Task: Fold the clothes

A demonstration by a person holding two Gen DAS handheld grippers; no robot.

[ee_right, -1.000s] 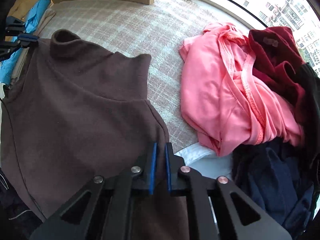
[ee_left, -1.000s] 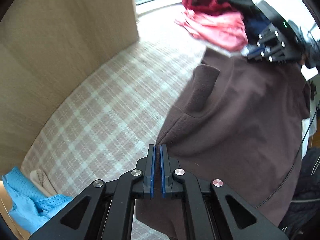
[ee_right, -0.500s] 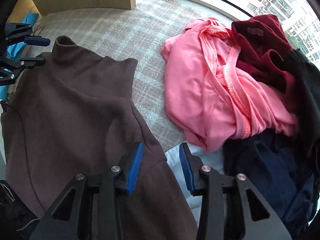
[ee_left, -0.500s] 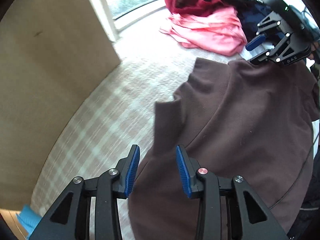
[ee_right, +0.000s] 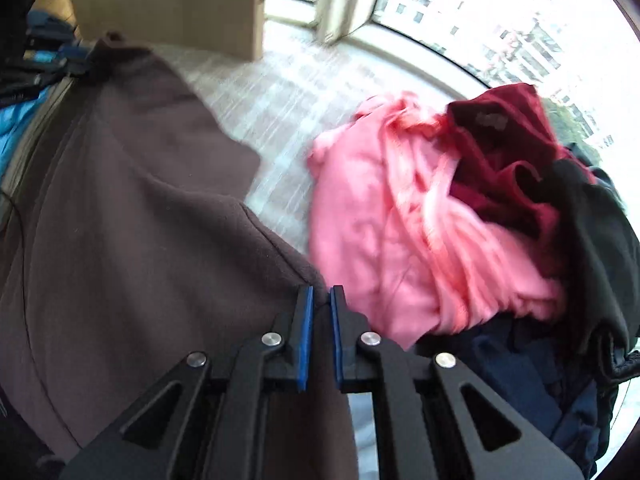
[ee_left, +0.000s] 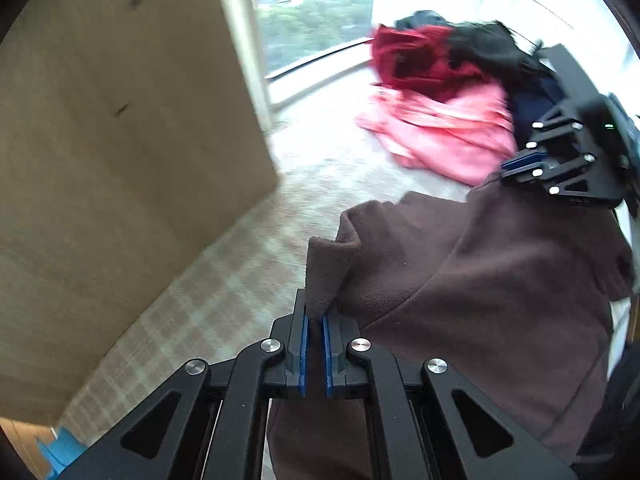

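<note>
You have two grippers: the left gripper and the right gripper, each with two blue-padded fingers.

Garments you can count:
- one brown fleece top
- one pink garment
- one dark red garment
- one black garment
- one navy garment
- one bright blue cloth, far left edge

That makes six pieces of clothing. One plaid bedcover lies beneath them. One wooden panel stands beside it.
</note>
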